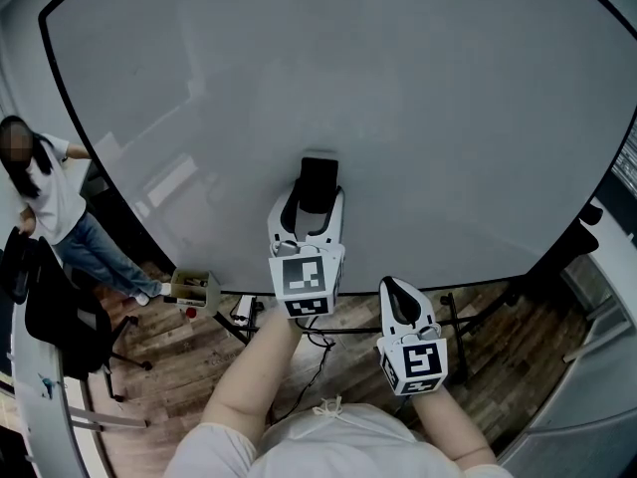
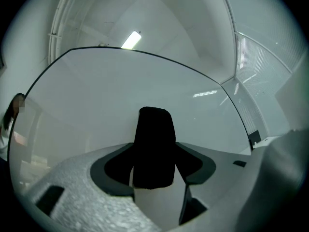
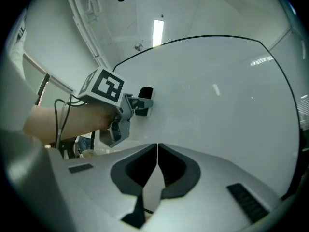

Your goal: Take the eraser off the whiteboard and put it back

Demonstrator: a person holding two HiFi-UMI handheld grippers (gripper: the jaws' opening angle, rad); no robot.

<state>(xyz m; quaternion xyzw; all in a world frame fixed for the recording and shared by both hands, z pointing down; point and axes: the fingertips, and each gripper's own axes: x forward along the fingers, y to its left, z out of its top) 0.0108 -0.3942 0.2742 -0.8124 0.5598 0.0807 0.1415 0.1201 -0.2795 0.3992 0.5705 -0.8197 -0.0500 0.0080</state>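
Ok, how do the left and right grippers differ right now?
The left gripper grips the black eraser, fingers spread; the right gripper has fingers together, empty. The left gripper is up at the whiteboard; the right gripper sits back from it. Both point toward the board.

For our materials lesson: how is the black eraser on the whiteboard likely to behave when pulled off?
The eraser looks a small fuzzy-edged block, so probably light and not slippery. It sits against the upright whiteboard with no ledge visible, so it likely clings magnetically and may resist slightly. The left gripper holds its sides, so it seems fairly stiff.
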